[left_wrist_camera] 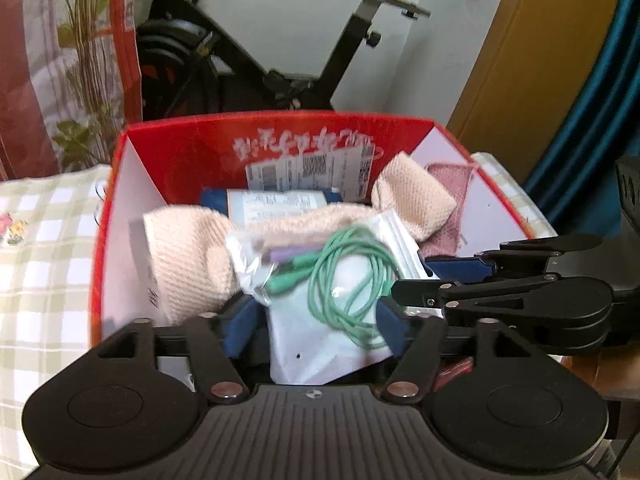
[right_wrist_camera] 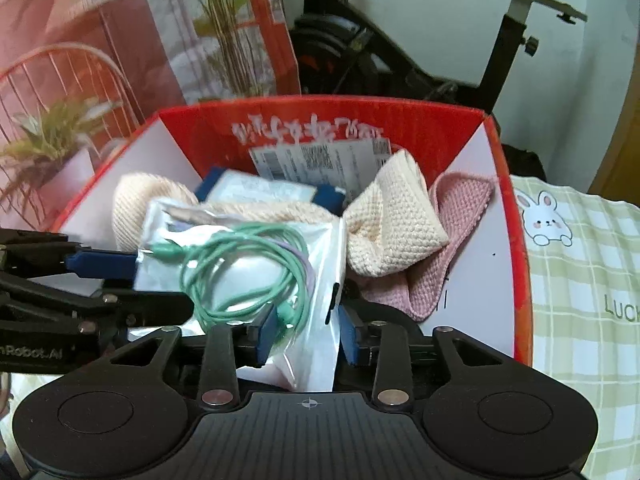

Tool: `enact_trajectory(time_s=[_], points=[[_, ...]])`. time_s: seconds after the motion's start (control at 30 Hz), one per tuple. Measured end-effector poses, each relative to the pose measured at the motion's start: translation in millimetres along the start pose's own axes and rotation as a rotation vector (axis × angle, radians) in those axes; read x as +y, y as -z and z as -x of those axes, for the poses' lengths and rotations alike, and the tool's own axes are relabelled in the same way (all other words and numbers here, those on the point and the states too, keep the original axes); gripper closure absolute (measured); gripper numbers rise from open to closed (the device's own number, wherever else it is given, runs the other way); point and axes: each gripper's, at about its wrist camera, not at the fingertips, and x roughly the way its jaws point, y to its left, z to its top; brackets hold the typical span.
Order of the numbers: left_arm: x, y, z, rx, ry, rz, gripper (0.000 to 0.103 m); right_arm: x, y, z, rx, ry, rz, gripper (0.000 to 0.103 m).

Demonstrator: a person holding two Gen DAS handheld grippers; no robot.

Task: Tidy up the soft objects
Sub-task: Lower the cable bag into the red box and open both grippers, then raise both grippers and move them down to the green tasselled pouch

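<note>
A red cardboard box (left_wrist_camera: 192, 140) holds a beige knitted cloth (left_wrist_camera: 180, 256), a pink knitted cloth (right_wrist_camera: 452, 240) and a blue packet with a paper label (left_wrist_camera: 276, 204). On top lies a clear plastic bag (left_wrist_camera: 296, 332) with a coiled green cable (left_wrist_camera: 320, 280) inside. My left gripper (left_wrist_camera: 316, 328) stands wide, its blue pads either side of the bag's near end with a gap showing. My right gripper (right_wrist_camera: 306, 332) is narrower; the same bag (right_wrist_camera: 248, 264) passes between its pads, which do not visibly pinch it. Each gripper shows side-on in the other's view.
The box rests on a green-and-white checked cloth (right_wrist_camera: 580, 280) with a rabbit print. Behind it stand a black exercise bike (left_wrist_camera: 280, 60), a plant (left_wrist_camera: 88, 80) and a red upright carton (right_wrist_camera: 272, 20). A wooden panel (left_wrist_camera: 540, 60) rises at the right.
</note>
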Motion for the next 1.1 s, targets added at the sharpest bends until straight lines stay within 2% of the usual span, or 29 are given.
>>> enact_trajectory(time_s=[0.1,0.23,0.3,0.37,0.47,0.63,0.8,0.93,1.1], points=[[-2,-2,16,-0.032,-0.009,-0.009,0.022,4,-2,16,-0.047,0.013,0.024,0.065],[-5,-2,39,-0.086,-0.011,-0.013,0.01,7,-5,41,-0.115,0.033,0.032,0.038],[-5,0,53,-0.11,-0.016,-0.006,0.007,9,-4,54,-0.147,0.046,0.031,0.029],[-6,3,64,-0.131,-0.019,-0.005,0.006,11,-1,66,-0.172,0.053,0.032,0.014],[-6,9,80,-0.15,-0.029,-0.009,0.006,16,7,83,-0.21,0.064,0.042,0.003],[-1,34,111,-0.174,-0.031,-0.005,0.005,31,35,112,-0.286,0.065,0.018,0.0],[11,71,133,-0.158,-0.042,0.004,0.005,51,71,124,-0.322,0.047,0.027,0.0],[25,102,137,-0.129,-0.046,0.046,0.005,65,98,123,-0.315,0.027,0.035,0.0],[46,129,120,-0.074,-0.04,0.132,0.006,81,126,107,-0.267,-0.003,0.048,0.001]])
